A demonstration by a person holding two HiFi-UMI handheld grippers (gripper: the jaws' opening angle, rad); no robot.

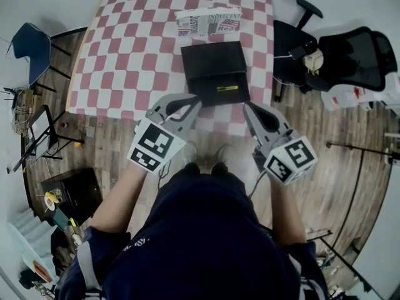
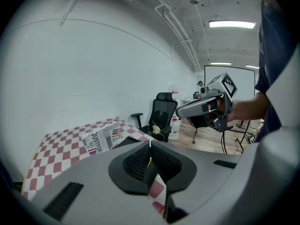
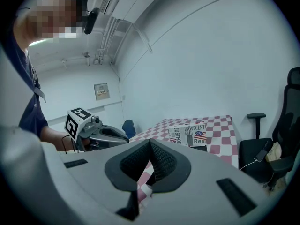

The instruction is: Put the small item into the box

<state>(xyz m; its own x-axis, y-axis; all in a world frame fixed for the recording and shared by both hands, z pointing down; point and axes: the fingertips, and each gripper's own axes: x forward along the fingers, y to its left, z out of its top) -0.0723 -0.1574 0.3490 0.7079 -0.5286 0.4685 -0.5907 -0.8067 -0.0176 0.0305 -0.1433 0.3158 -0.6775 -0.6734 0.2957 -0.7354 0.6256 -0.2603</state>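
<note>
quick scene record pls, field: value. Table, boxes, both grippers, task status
table: red-and-white checkered cloth
black box: middle of the cloth, towards the near edge
yellow mark: on the black box's near part; item or label, cannot tell
newsprint box: just behind the black box
left gripper: fingers together, nothing between, tips by the black box's near left corner
right gripper: fingers together, nothing between, tips by its near right corner
task status: nothing held, not started

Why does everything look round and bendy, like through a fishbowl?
It's a wide lens. Head view: the edges of the checkered table bow outward. Left gripper view: the ceiling light glares white and the corners go black. Right gripper view: the wall pipes curve, and the near right claw looks huge.
</note>
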